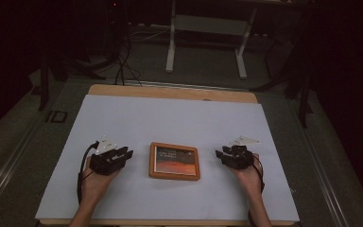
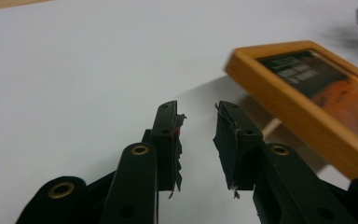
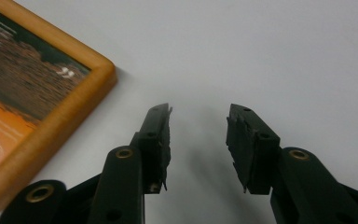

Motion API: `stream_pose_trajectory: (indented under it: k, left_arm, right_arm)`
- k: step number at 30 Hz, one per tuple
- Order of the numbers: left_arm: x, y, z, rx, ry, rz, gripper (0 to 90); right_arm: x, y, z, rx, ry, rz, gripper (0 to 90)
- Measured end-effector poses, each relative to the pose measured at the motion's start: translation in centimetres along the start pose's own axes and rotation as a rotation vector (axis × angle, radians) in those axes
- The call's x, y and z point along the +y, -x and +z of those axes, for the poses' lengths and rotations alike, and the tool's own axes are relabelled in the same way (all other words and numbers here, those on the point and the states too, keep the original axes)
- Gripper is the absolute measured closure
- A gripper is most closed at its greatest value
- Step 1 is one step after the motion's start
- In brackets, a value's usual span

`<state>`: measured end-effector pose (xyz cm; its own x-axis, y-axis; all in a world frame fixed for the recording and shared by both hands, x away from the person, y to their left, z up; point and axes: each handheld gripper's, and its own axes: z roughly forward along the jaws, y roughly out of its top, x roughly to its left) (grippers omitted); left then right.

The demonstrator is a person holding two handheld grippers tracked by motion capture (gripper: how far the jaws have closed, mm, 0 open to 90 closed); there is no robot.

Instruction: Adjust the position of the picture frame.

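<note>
A wooden picture frame with an orange and dark print lies flat in the middle of the white table top. My left gripper rests to its left, jaws apart with nothing between them; the picture frame shows at the right of the left gripper view. On the other side, my right gripper is open and empty too, and the picture frame's corner sits to its left. Neither gripper touches the frame.
The white sheet covers a wooden table whose bare far edge shows. Beyond it on the dark floor stand a white metal stand and some cables. Open sheet lies all around the frame.
</note>
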<state>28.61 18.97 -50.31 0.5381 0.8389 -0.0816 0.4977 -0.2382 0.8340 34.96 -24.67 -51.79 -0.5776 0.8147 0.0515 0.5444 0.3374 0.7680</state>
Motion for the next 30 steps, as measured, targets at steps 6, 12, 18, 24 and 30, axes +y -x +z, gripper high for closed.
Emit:
stream_pose_trajectory:
  k: [6,12,18,24,30]
  left_arm:
    - [0.3,1.3,0.1,-0.062,-0.009,0.019,68.2]
    - [0.3,2.7,-0.2,-0.093,0.005,0.028,65.8]
    - [0.2,4.0,-0.5,-0.144,0.018,0.064,69.5]
    - [0.0,5.6,-0.2,-0.256,-0.005,0.125,88.6]
    - [-0.5,7.4,0.4,-0.294,-0.063,0.197,89.6]
  right_arm:
    - [0.9,-0.3,0.4,0.040,0.021,-0.001,60.4]
    - [2.2,-0.9,1.6,0.056,0.025,-0.018,64.4]
    - [3.4,-1.5,2.7,0.069,0.032,-0.050,84.1]
    - [4.4,-2.2,4.0,0.089,0.029,-0.053,89.4]
    - [4.9,-2.4,5.1,0.116,0.035,-0.017,88.7]
